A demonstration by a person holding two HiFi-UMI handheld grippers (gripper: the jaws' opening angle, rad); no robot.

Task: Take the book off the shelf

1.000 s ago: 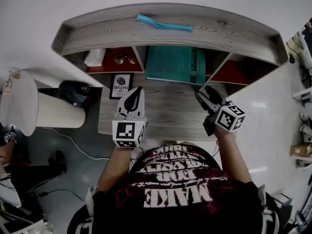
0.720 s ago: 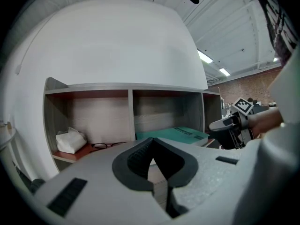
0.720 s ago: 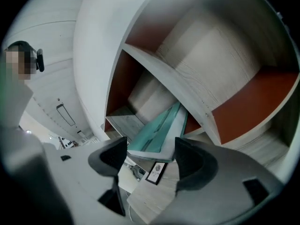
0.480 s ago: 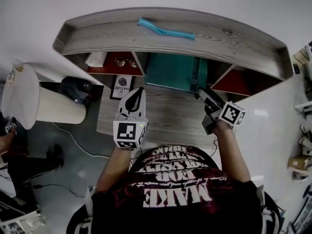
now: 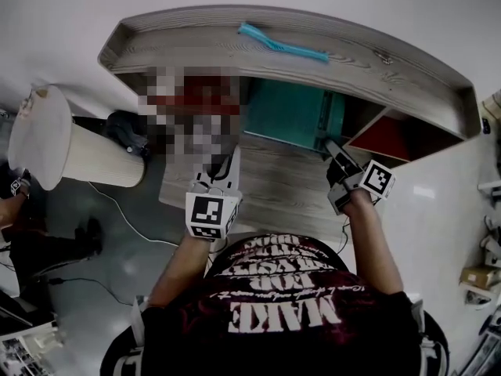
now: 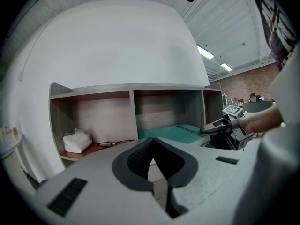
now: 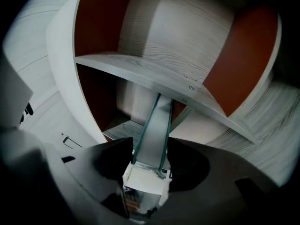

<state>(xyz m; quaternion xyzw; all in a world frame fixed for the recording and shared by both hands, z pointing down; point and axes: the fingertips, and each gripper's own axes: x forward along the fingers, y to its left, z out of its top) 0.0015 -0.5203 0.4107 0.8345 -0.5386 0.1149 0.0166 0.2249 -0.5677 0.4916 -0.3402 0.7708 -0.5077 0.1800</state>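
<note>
**Teal book [image 5: 290, 114]: grip just taken**

One, lying flat in the middle bay of the shelf [image 5: 376, 61], which has three bays. Right gripper [image 5: 333, 149] has rolled and moved in. Its jaws have just been closing and the pads now seem to press the book's near corner, so withdrawal can start. Left gripper [image 5: 221, 167]: jaws pressed together, empty. Grippers: two. Blue brush-like tool [image 5: 282, 45] on the shelf top: one.

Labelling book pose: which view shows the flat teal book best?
Head view: the flat teal book shows most of its cover from above. The left gripper view gives a low, slanted look at the cover; the right gripper view shows only its edge.
</note>
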